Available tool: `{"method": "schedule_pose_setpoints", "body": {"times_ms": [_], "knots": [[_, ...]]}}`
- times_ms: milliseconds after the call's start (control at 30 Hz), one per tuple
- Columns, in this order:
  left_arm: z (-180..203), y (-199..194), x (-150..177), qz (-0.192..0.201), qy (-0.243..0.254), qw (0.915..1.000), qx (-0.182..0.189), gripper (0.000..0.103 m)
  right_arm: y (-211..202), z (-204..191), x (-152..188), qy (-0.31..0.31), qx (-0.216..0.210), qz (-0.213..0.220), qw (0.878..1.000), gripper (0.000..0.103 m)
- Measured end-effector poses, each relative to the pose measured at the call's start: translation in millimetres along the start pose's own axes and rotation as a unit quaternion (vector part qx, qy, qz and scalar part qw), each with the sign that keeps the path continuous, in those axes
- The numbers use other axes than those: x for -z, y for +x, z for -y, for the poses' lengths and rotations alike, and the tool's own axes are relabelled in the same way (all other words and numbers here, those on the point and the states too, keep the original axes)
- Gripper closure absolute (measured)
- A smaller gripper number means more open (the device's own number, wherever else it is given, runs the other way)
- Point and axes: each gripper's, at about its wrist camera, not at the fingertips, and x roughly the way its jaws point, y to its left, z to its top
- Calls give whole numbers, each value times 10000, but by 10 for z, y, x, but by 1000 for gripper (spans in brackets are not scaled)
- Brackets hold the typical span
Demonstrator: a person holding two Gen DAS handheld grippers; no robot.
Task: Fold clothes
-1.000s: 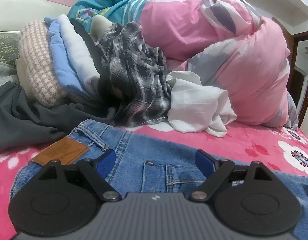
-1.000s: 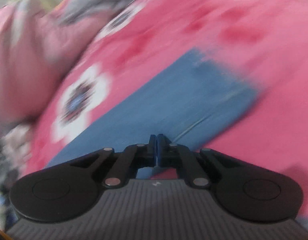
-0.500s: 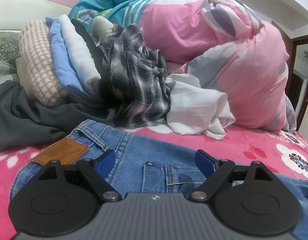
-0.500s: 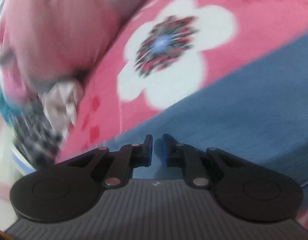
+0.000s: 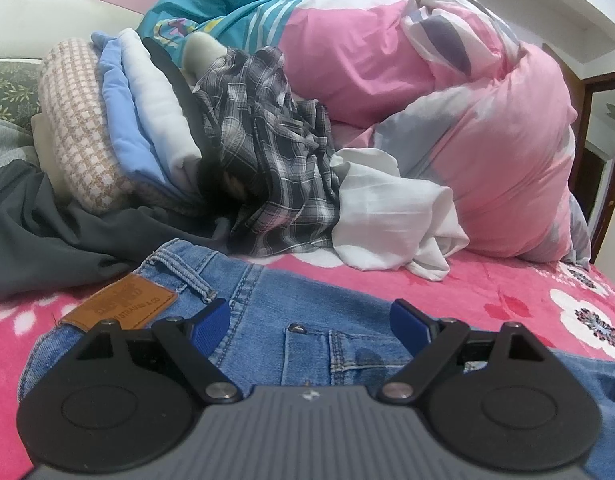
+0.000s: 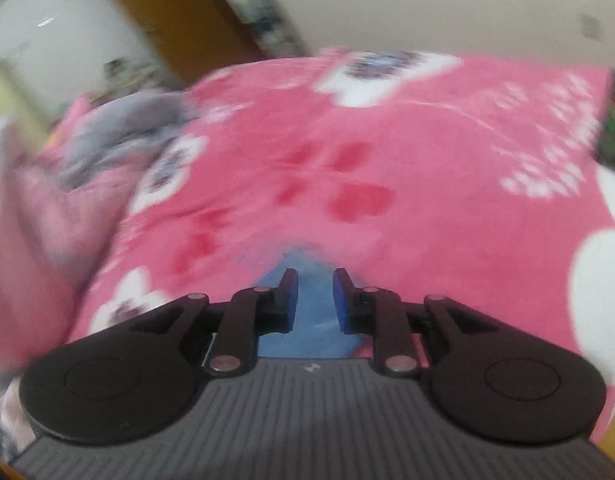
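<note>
Left gripper: blue pads spread wide, nothing between them, poised over the waistband end of the blue denim jeans lying on the pink flowered blanket. Behind the jeans: grey plaid shirt, crumpled white garment, leaning pile of folded clothes, pink quilt.

Right wrist view, blurred: right gripper, jaws just been opening to a narrow gap, pads clear of the jeans seen between them.
</note>
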Motion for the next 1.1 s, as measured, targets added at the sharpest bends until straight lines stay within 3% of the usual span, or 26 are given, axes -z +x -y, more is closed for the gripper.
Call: {"method": "schedule_pose_setpoints", "body": {"times_ms": [133,267,433,600,700,767,933,1100], "knots": [[-56,-42,-6,61,-153,9998,145,15,-242,-900,116,-1141,-856,2,9898,76],[-102,-85,-16,79,-249,9992,289,16,-280,-1961,488,-2187,-2022,-286,9542,68],[-123,-117,-26,46,-314,9988,361,16,-315,-3108,1284,-3673,-2963,-611,8795,58],[-126,-108,-36,-51,-310,9989,336,18,-254,-3833,2221,-5148,-3362,-905,7834,54],[-128,-104,-43,-110,-307,9990,321,19,-171,-4085,2700,-5629,-3427,-1224,7421,54],[-129,-100,-47,-149,-306,9989,311,19,-76,-4197,2946,-5818,-3373,-1367,7274,54],[-130,-91,-55,-225,-291,9989,293,18,270,-4484,3316,-5926,-3400,-1671,7109,56],[-127,-79,-59,-267,-259,9989,286,18,552,-4659,3585,-6042,-3530,-2038,6847,58]]}}
